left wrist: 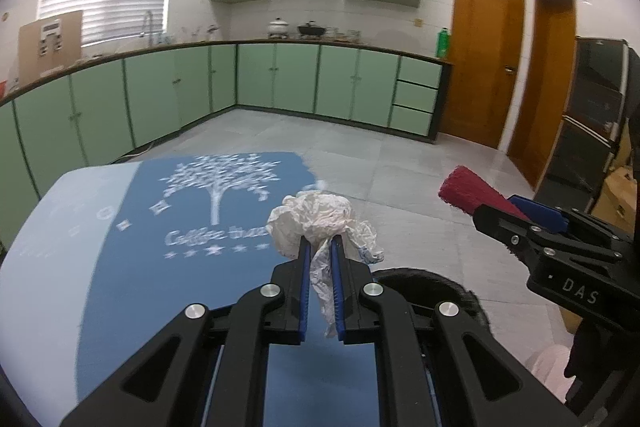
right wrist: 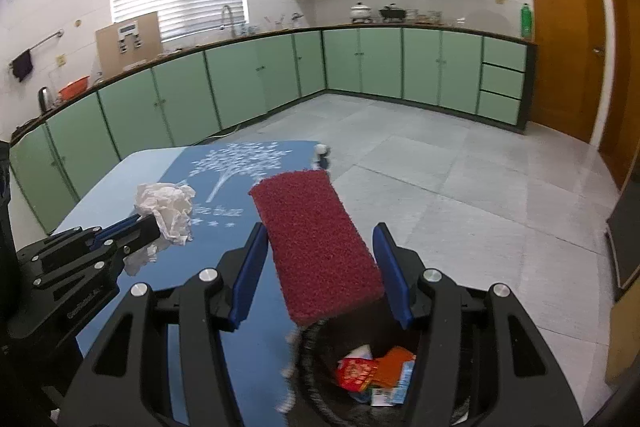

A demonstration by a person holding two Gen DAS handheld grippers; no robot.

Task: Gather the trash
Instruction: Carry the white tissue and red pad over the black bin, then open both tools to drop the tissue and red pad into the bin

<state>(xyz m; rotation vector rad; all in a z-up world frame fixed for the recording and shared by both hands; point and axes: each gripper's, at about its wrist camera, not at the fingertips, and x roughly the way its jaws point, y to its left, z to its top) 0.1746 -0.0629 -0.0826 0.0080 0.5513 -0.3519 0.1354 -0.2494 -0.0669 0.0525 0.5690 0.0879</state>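
Bin (right wrist: 320,379) cut off by frame bottom, half behind gripper arms; tablecloth lettering (left wrist: 218,237) blurred, wrappers' (right wrist: 360,373) print unreadable.

Black plastic linkage arms on the left gripper (left wrist: 320,247), angular, with triangular cut-outs near the base. Four round silver pivot caps across the front. Blue ribbed pads lining the inner faces of two narrow black fingers (left wrist: 305,267). Same build on the right gripper (right wrist: 320,267): black arms, four silver caps, broad blue pads on black backing plates. Seen side-on from the left wrist view: small silver screws along the black body, white lettering "DAS" on its flank. Faint, unreadable embossed lettering on the left gripper's side in the right wrist view.
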